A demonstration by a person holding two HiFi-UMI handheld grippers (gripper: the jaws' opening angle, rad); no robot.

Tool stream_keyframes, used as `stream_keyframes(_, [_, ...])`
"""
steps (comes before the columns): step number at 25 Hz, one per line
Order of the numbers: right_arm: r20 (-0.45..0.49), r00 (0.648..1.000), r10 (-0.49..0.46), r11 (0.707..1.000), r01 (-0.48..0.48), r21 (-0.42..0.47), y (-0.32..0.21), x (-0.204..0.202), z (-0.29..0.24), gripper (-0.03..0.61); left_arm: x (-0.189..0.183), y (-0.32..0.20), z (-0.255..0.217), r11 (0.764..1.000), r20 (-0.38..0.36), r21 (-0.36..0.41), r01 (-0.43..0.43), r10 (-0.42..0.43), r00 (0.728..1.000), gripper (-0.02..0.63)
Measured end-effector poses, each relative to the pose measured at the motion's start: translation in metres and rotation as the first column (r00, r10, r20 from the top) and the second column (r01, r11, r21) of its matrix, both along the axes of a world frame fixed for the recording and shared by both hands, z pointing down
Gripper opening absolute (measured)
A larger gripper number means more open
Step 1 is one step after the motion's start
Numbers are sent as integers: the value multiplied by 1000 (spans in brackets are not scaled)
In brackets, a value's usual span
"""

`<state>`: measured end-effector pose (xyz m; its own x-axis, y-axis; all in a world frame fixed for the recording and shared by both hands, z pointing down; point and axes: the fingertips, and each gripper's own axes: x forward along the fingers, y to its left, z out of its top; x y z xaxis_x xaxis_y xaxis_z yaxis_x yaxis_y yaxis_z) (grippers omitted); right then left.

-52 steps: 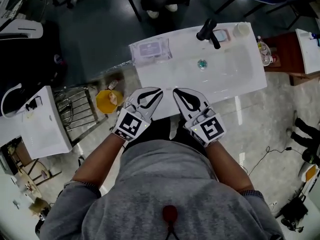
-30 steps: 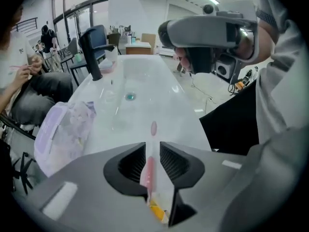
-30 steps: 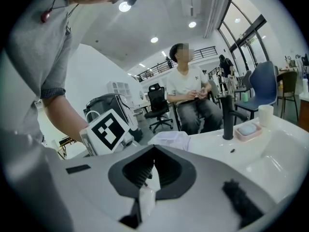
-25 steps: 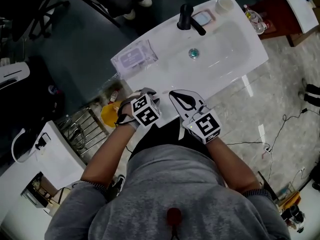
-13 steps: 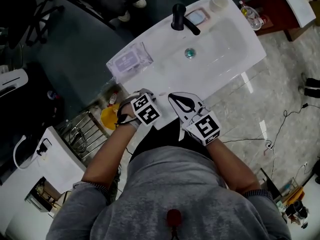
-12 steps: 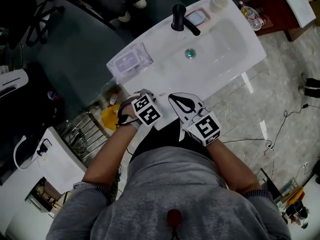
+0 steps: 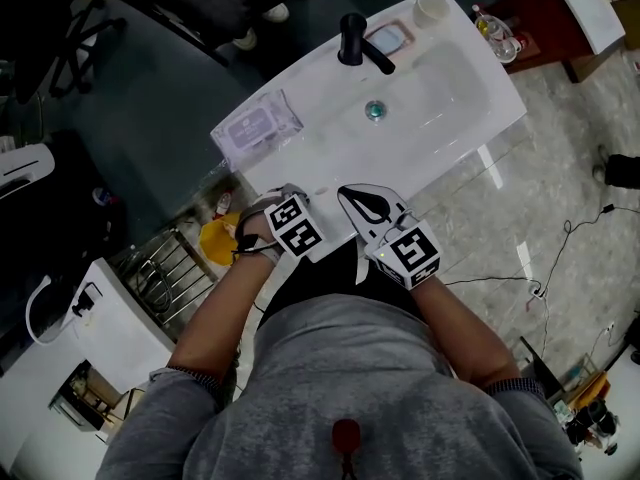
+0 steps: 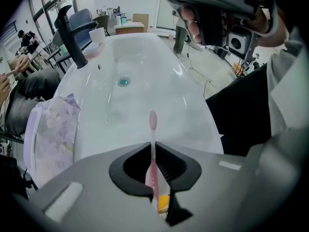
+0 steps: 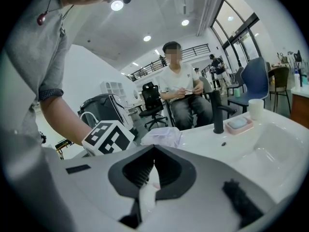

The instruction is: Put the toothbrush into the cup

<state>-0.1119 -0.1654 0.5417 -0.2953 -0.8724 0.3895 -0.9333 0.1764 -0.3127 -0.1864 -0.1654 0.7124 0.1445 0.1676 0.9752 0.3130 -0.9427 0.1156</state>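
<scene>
A pink toothbrush (image 8: 153,129) with an orange butt end lies along the front rim of the white sink counter (image 7: 470,118). My left gripper (image 8: 153,148) points steeply down over it. Its jaws have just been closing, and the pads now pinch the handle while the brush head sticks out ahead. In the head view the left gripper (image 7: 290,210) shows mostly its marker cube, and the toothbrush is hidden beneath it. My right gripper (image 7: 346,192) rests beside it at the counter's front edge, shut and empty. The white cup (image 7: 432,8) stands at the far back corner, right of the tap.
A black tap (image 7: 352,40) and a soap dish (image 7: 386,37) stand behind the basin with its drain (image 7: 375,110). A pack of wipes (image 7: 257,126) lies on the counter's left end. A person (image 9: 182,96) sits beyond the sink. A wire rack (image 7: 160,273) stands on the floor, left.
Two seconds ago both grippers lay side by side pointing at the sink. The left one has since tipped downward at the front rim. Over the last second neither hand has shifted noticeably.
</scene>
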Motion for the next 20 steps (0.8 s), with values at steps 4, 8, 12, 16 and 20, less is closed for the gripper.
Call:
stream_keyframes(4, [-19, 1000, 21, 1000, -21, 4, 1, 8, -6, 6, 3, -2, -14, 996, -63, -44, 74, -77, 995, 38])
stream_keyframes(8, [-38, 998, 41, 999, -41, 15, 2, 17, -15, 6, 18, -7, -47, 984, -172, -97, 148, -163, 971, 38])
stream_keyframes(12, [-36, 998, 52, 998, -51, 30, 3, 17, -29, 6, 28, -19, -85, 974, -290, -108, 198, -222, 931, 38])
stream_keyframes(16, [-42, 998, 53, 997, -51, 66, 1, 15, -52, 6, 38, -27, -122, 971, -417, -106, 215, -240, 877, 38])
stream_keyframes(20, [-58, 997, 55, 993, -49, 108, 0, 15, -74, 7, 53, -28, -167, 969, -573, -132, 209, -246, 782, 38])
